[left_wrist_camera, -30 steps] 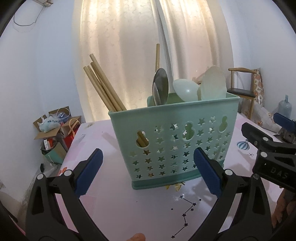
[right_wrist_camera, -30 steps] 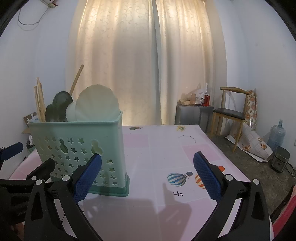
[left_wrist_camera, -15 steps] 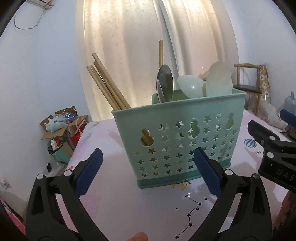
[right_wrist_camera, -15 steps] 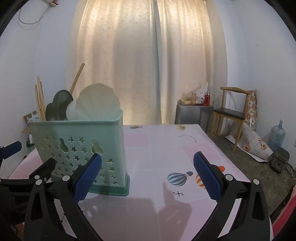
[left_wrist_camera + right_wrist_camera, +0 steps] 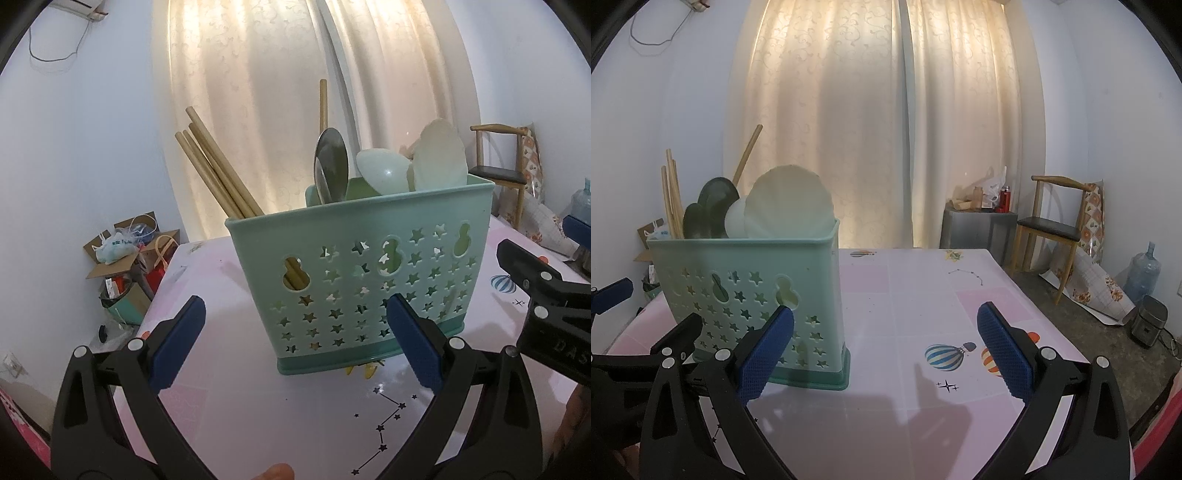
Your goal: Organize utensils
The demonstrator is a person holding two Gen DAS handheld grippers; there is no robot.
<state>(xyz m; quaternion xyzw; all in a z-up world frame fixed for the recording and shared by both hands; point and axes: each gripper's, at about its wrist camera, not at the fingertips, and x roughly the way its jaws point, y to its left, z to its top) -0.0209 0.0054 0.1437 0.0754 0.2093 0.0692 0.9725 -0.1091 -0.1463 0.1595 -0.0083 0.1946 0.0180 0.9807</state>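
Note:
A mint-green perforated utensil caddy (image 5: 369,280) stands upright on the pink table; it also shows at the left of the right wrist view (image 5: 753,295). It holds wooden chopsticks (image 5: 218,173), a metal spoon (image 5: 331,166) and pale green spoons (image 5: 439,158). My left gripper (image 5: 295,343) is open and empty, just in front of the caddy. My right gripper (image 5: 884,350) is open and empty, to the right of the caddy, its left finger near the caddy's front corner.
The pink table (image 5: 923,302) has balloon and star prints. A wooden chair (image 5: 1056,225), a small cabinet (image 5: 975,232) and a water bottle (image 5: 1143,273) stand at the right. Cardboard boxes (image 5: 129,254) sit on the floor at the left. Curtains hang behind.
The left gripper has drifted a little left and tilted, so the caddy sits further right in its view. The right gripper has barely moved. Both stay open.

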